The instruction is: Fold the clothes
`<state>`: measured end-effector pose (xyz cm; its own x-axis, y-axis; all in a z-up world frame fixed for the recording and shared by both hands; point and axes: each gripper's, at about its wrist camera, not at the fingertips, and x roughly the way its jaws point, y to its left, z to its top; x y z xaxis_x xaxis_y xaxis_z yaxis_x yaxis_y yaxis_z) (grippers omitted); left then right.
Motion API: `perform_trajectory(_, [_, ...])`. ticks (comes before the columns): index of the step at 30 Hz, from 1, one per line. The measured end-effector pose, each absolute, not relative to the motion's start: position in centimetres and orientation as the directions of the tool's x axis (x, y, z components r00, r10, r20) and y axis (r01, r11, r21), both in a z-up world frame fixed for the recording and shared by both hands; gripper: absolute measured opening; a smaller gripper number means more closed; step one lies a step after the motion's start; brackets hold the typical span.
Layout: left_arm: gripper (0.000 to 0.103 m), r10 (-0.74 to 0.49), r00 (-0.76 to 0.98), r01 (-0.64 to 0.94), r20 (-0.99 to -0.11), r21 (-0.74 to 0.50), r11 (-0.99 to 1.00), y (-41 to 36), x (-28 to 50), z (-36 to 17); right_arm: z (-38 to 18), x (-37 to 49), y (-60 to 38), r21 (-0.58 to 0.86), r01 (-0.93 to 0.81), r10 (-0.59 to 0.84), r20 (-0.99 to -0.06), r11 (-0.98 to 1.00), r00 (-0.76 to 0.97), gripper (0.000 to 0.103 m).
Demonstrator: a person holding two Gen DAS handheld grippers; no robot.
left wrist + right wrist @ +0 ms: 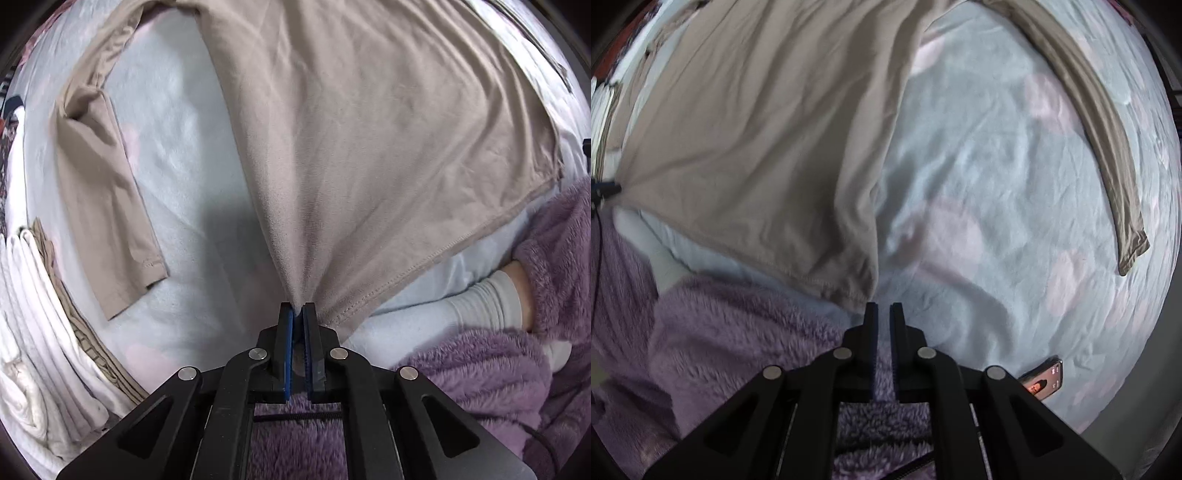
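- Fleece in purple [491, 373] filled the nearest ground under both cameras, the person's own clothing by the look of it, with a pale cuff at 4 o'clock in the left view.
- Left claw [298, 308] was pinched nearly shut on the hem corner of the beige long-sleeved shirt [351, 129]; cloth bunched between the blue pads and fanned away toward 12 o'clock, taut.
- Right claw [883, 307] stood slightly apart, a narrow gap between its fingers, with nothing in it; the shirt's other hem corner [849, 291] lay just beside its tips at 11 o'clock.
- Phone [1043, 380], screen lit, lay on the bed at 4 o'clock of the right claw, near but apart.
- Bed sheet [979, 184], pale blue with pink patches, carried the shirt; one sleeve [107, 206] ran from 10 toward 8 o'clock in the left view, the other sleeve [1108, 147] curved down to 3 o'clock in the right view.
- Folded stack [55, 325] of white and tan pieces sat at 8 o'clock in the left view.
- Risks, as I judged them: the right claw could close on air or snag the sheet beneath, missing the hem; a one-sided pull would skew the shirt; the thin pinch at left could slip; trailing sleeves might fold under crooked; a wide sweep could knock the phone.
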<state>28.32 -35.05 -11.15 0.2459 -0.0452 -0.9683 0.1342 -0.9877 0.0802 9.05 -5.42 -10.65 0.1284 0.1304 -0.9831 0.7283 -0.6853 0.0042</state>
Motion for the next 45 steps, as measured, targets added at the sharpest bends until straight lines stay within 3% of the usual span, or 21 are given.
perform_trajectory(6, [0.007, -0.015, 0.301, 0.187, -0.954, 0.075, -0.980, -36.0, 27.9, -13.0, -10.3, 6.1, -6.0, 0.141, 0.594, -0.090, -0.989, -0.792, 0.116, 0.007])
perform_trajectory(9, [0.009, -0.012, 0.327, 0.200, -0.945, 0.082, -0.976, -36.3, 27.8, -13.6, -11.8, 4.9, -7.8, 0.189, 0.546, -0.128, -0.981, -0.816, 0.148, 0.007])
perform_trajectory(11, [0.026, -0.010, 0.346, 0.215, -0.938, 0.090, -0.972, -36.5, 27.9, -13.9, -13.5, 4.8, -8.5, 0.189, 0.530, -0.105, -0.977, -0.827, 0.184, 0.007])
perform_trajectory(13, [0.034, 0.009, 0.339, 0.242, -0.941, 0.078, -0.967, -37.0, 27.8, -13.8, -15.5, 5.1, -8.6, 0.181, 0.525, -0.064, -0.970, -0.832, 0.233, 0.007])
perform_trajectory(16, [0.036, 0.039, 0.286, 0.281, -0.957, 0.045, -0.959, -37.7, 27.7, -12.5, -16.3, 5.5, -8.5, 0.183, 0.539, -0.049, -0.966, -0.822, 0.254, 0.007])
perform_trajectory(21, [0.036, 0.064, 0.142, 0.348, -0.988, -0.011, -0.937, -40.6, 27.4, -9.0, -13.3, 4.6, -7.7, 0.216, 0.530, -0.145, -0.974, -0.820, 0.172, 0.009])
perform_trajectory(27, [0.036, -0.003, 0.040, 0.519, -0.999, 0.023, -0.854, -47.0, 27.5, -6.0, -9.7, 2.6, -9.0, 0.397, 0.466, -0.423, -0.905, -0.791, 0.054, 0.009])
perform_trajectory(33, [0.036, -0.091, 0.078, 0.649, -0.993, 0.120, -0.751, -51.3, 28.2, -6.5, -9.1, -0.3, -12.2, 0.577, 0.448, -0.645, -0.764, -0.683, 0.003, 0.009])
perform_trajectory(42, [0.035, -0.117, 0.205, 0.682, -0.972, 0.228, -0.695, -52.5, 29.2, -10.4, -12.4, 0.6, -15.7, 0.613, 0.464, -0.697, -0.717, -0.640, -0.013, 0.009])
perform_trajectory(43, [0.032, -0.117, 0.200, 0.682, -0.973, 0.224, -0.696, -52.3, 29.1, -10.6, -12.4, 0.4, -15.3, 0.616, 0.462, -0.699, -0.715, -0.638, -0.013, 0.010])
perform_trajectory(45, [0.015, -0.119, 0.179, 0.670, -0.977, 0.210, -0.712, -51.6, 28.6, -10.5, -12.9, 0.1, -15.3, 0.618, 0.466, -0.701, -0.713, -0.633, -0.007, 0.010])
